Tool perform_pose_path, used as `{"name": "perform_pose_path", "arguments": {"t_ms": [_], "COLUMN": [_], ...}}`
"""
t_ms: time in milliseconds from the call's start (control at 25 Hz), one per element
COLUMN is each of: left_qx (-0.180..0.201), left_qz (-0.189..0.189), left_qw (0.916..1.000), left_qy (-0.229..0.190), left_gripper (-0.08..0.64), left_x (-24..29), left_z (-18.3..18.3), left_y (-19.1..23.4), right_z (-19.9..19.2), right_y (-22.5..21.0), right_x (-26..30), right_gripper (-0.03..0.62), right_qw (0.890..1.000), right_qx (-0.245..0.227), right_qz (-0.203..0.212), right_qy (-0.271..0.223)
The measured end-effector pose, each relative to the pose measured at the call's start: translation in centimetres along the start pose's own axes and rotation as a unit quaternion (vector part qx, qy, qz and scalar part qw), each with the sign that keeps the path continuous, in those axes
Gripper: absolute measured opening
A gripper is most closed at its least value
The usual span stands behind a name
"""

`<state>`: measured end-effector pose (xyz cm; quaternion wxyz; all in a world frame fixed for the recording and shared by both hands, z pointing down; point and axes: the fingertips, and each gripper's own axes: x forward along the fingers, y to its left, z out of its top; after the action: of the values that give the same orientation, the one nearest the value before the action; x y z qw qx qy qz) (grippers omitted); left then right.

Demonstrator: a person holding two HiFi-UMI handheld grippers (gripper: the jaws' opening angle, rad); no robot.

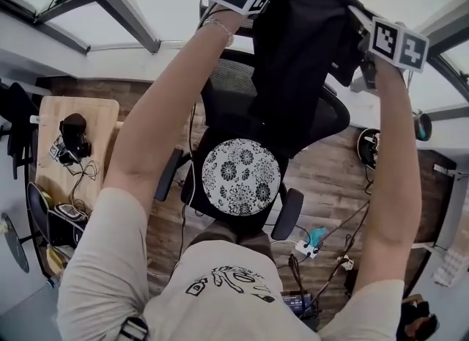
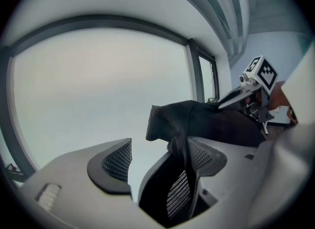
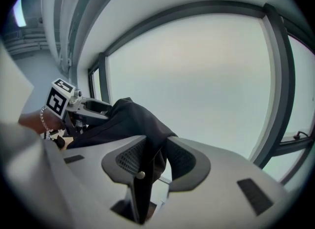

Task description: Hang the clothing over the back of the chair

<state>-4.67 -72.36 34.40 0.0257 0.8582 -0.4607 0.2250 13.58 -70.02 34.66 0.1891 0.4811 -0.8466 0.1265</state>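
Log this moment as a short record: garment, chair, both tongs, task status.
Garment: black clothing, spread between both tongs, hanging down over the chair back.
Chair: black office chair, mesh back; patterned round cushion on the seat.
Left tongs: wide open; the cloth hangs beside one pad, not pinched.
Right tongs: slightly apart, with a fold of the clothing between the pads.
Status: clothing lies over the back; both tongs are at the cloth, not yet withdrawn.
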Motion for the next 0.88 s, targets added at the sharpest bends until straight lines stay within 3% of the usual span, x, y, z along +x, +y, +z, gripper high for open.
{"name": "perform_pose_path", "arguments": {"t_ms": [280,560,640,880], "left_qx": [-0.020,-0.024,-0.005,0.072], "left_qz": [0.016,0.024,0.028,0.047], "left_qw": [0.9993,0.9992,0.9995,0.9963], "left_qy": [-0.027,-0.022,-0.014,-0.006], "left_gripper": [0.339,0.337,0.337,0.319], "left_x": [-1.5,-1.6,-1.1,0.3], "left_z": [-1.0,-1.6,-1.6,0.4], "left_y": [0.2,0.1,-0.1,0.0], "right_z": [-1.0,-1.7,-1.3,2.5], "right_y": [1.9,2.3,2.7,0.7], "right_x": [-2.3,-2.4,-2.3,-2.3], "right_gripper": [0.133,0.124,0.024,0.009], "right_qw": [0.998,0.998,0.998,0.991], "right_qx": [0.003,0.000,-0.039,-0.105], "right_qz": [0.036,0.032,0.022,-0.048], "right_qy": [-0.058,-0.051,-0.047,-0.069]}}
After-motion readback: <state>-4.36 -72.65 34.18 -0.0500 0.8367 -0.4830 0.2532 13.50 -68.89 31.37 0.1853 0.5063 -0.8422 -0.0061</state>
